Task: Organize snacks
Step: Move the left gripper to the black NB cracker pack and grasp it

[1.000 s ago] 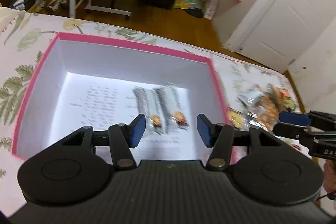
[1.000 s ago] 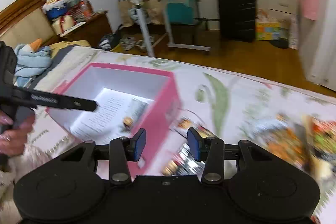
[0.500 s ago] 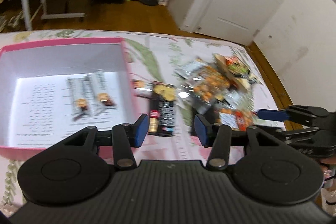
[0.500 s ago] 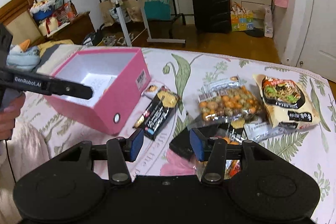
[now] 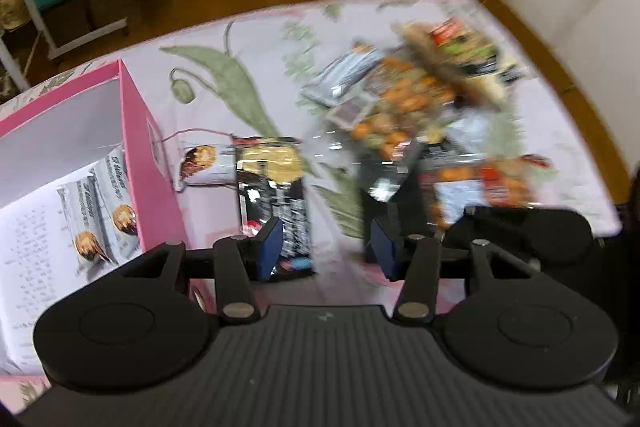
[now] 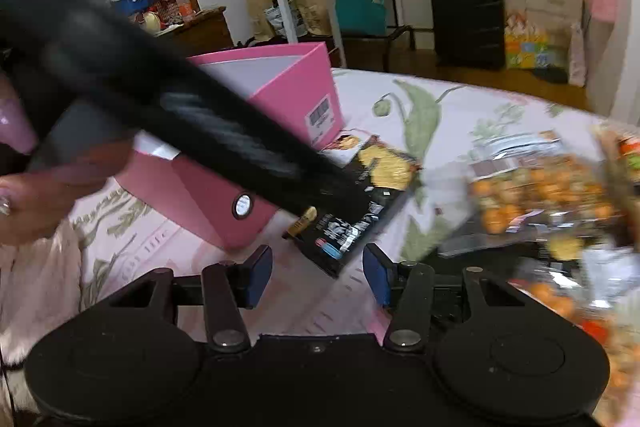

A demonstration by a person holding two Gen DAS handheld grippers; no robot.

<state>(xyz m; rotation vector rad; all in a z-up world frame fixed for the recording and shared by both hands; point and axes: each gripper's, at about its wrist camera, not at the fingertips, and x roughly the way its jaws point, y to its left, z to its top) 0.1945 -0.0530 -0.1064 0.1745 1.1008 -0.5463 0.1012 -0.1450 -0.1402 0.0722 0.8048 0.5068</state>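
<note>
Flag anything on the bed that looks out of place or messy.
Most snacks still lie outside the pink box: a loose, overlapping heap of packets on the floral sheet, and a black packet lying askew beside the box, partly over a white bar wrapper. Only two bars sit neatly inside. Blur hides any damage.

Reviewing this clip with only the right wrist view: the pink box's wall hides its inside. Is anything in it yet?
Observer: Yes, two wrapped bars lie side by side inside the pink box.
Operator: Is the left claw carrying anything?
Observer: No. The left claw is open and empty; a black packet lies just beyond its fingers.
Operator: What is under the bars?
Observer: A sheet of printed text covering the box floor.
</note>
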